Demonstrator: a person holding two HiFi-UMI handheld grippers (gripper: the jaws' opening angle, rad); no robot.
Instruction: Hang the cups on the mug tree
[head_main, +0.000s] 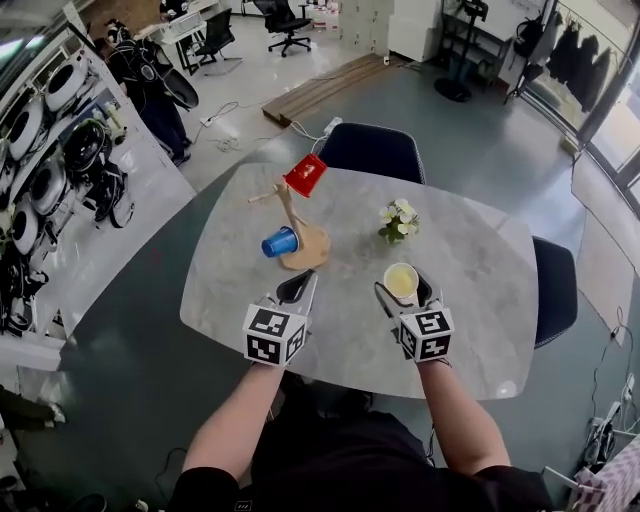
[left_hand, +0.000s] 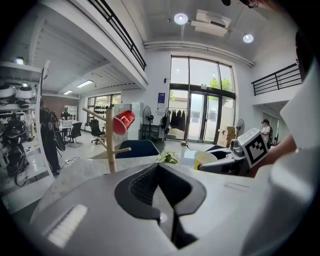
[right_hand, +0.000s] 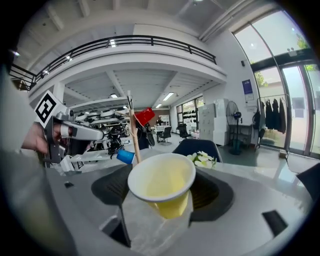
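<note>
- The left gripper (head_main: 299, 287) has its jaws closed together, with nothing between them.
- The right gripper (head_main: 403, 292) clamps a yellow cup (right_hand: 161, 182).
- Both forearms (head_main: 232, 425) stretch forward, side by side.

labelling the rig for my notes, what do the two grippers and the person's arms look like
Both the left gripper and the right gripper have pale grey shells with black ribbed gripping faces. Each carries a white cube printed with black square markers. No cables show. The person wears a black top, and the forearms are uncovered.
</note>
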